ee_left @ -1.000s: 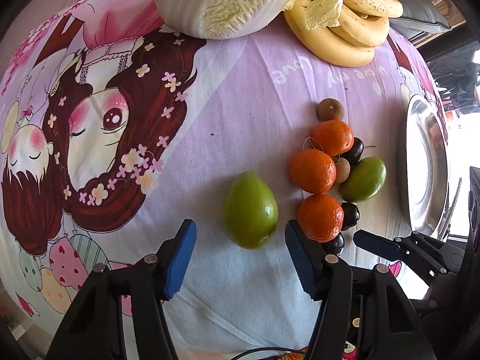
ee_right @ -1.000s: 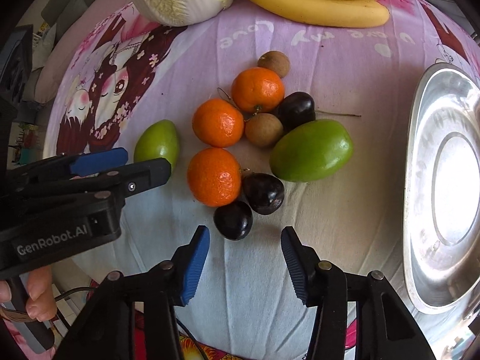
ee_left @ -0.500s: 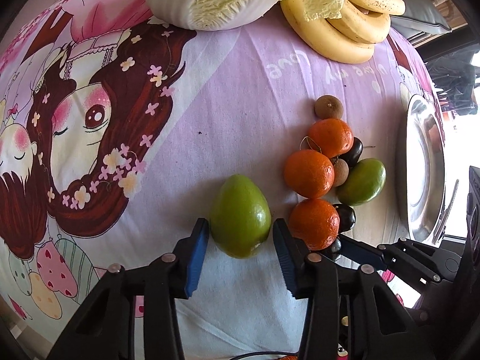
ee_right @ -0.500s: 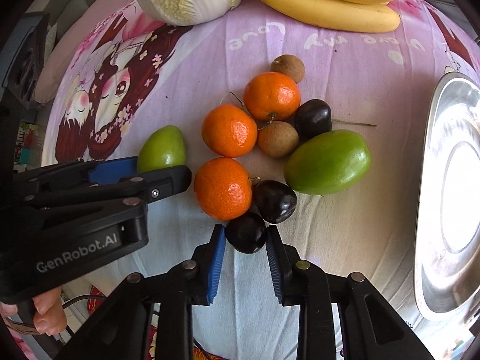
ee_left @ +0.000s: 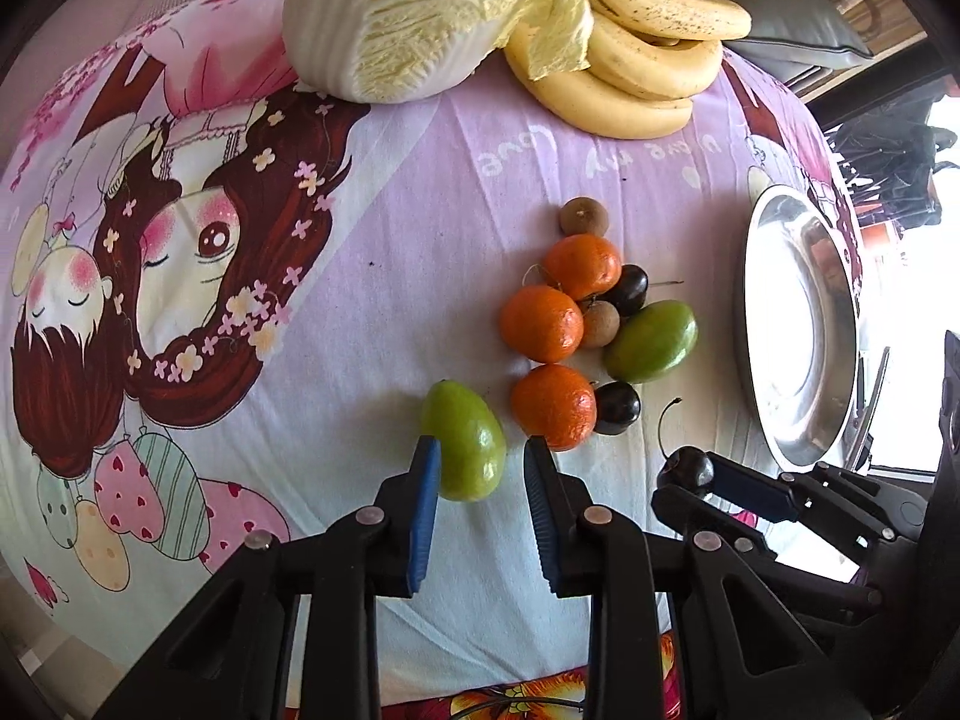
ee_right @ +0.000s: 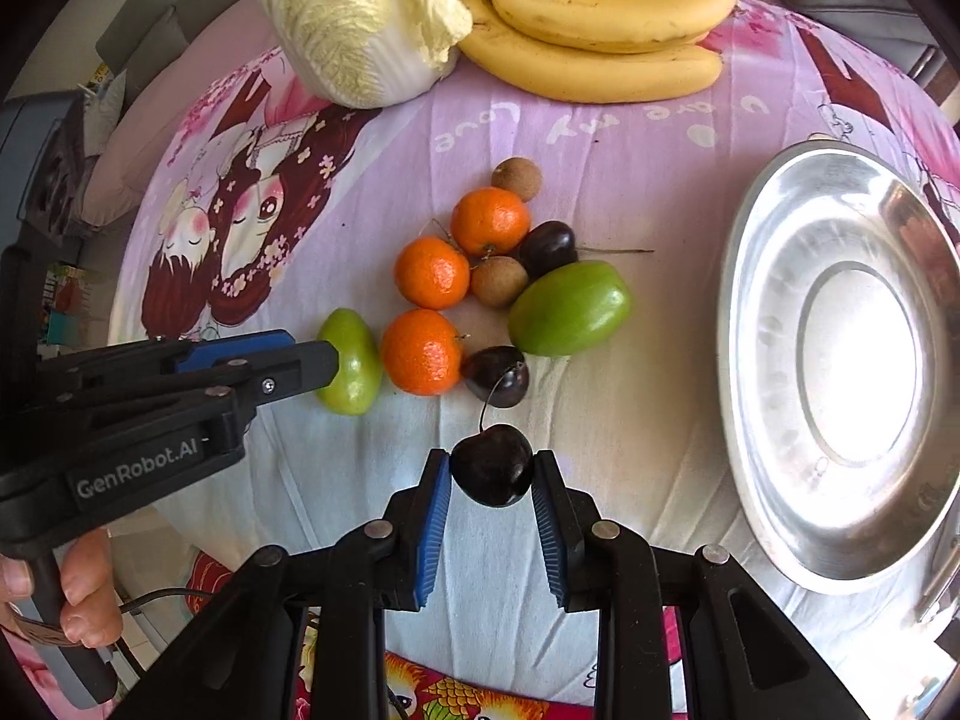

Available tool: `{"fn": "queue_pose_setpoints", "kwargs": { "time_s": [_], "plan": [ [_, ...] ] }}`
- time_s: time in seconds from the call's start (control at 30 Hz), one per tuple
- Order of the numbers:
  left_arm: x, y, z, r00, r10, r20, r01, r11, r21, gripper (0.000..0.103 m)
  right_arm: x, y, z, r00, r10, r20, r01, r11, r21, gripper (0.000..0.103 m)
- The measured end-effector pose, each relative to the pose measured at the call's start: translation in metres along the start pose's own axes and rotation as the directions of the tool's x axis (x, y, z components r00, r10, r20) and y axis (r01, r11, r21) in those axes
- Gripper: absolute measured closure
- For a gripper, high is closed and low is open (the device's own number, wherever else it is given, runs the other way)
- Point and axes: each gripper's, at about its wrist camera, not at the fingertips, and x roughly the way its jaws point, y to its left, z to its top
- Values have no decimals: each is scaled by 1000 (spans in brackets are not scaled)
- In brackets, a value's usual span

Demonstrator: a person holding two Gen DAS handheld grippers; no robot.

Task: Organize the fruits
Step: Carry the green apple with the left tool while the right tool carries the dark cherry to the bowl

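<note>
We held the right gripper point(ee_right: 491, 477) clenched on a dark cherry point(ee_right: 492, 473), its blue pads pressed against both sides and its stem curving upward. The cherry hung just above the cloth point(ee_right: 648, 192), near the fruit pile and well left of the steel plate point(ee_right: 774, 468). In the left wrist view the same cherry point(ee_left: 687, 468) showed at the tip of the right gripper point(ee_left: 696, 480).

Our left gripper point(ee_left: 480, 468) sat around the lower end of a green fruit point(ee_left: 465, 447). The left pad touched its side; the right pad looked to stand just off it, beside the nearest orange point(ee_left: 553, 405), so we could not tell whether the grasp was made. From the right wrist view, the left gripper point(ee_right: 327, 360) covered part of that green fruit point(ee_right: 351, 363), which lay just left of the nearest orange point(ee_right: 423, 351).

The pile held three oranges, a second green fruit point(ee_right: 570, 307), two brown longans point(ee_right: 498, 281) and two more cherries point(ee_right: 497, 375), mostly touching one another. At the far edge lay a cabbage point(ee_right: 360, 18) with bananas point(ee_right: 600, 18) beside it.
</note>
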Motion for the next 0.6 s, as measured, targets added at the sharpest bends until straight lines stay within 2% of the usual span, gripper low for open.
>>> {"fn": "queue_pose_setpoints", "kwargs": {
  "time_s": [0.07,0.1,0.2,0.27,0.37,0.5,0.6],
  "plan": [
    [4,-13,-3,1000,19,-16,-18,1000,10,73,-9,-12,-4,1000,5,15,-5,1000,8,73],
    [0,-13,-15,1000,14,-21,-14,1000,1,73,-12,-16,-8,1000,1,19,-1,1000,12,73],
    [-11,-8,-18,1000,7,-17,-7,999,-35,73,-14,-26,-14,1000,-8,16,8,1000,14,73],
    [-13,1,-20,999,35,-11,-35,998,-56,68,-13,-33,-16,1000,-9,8,9,1000,18,73],
    [-15,14,-23,997,82,-11,-82,995,-57,67,-8,-37,-16,1000,-9,-1,10,1000,21,73],
    [-5,20,-20,999,15,-30,-17,996,-87,64,-3,-43,-16,1000,-5,-8,5,1000,28,73],
    [7,15,-17,999,19,-42,-22,996,-84,63,1,-44,-14,1000,-3,-15,3,1000,31,73]
  ]
}}
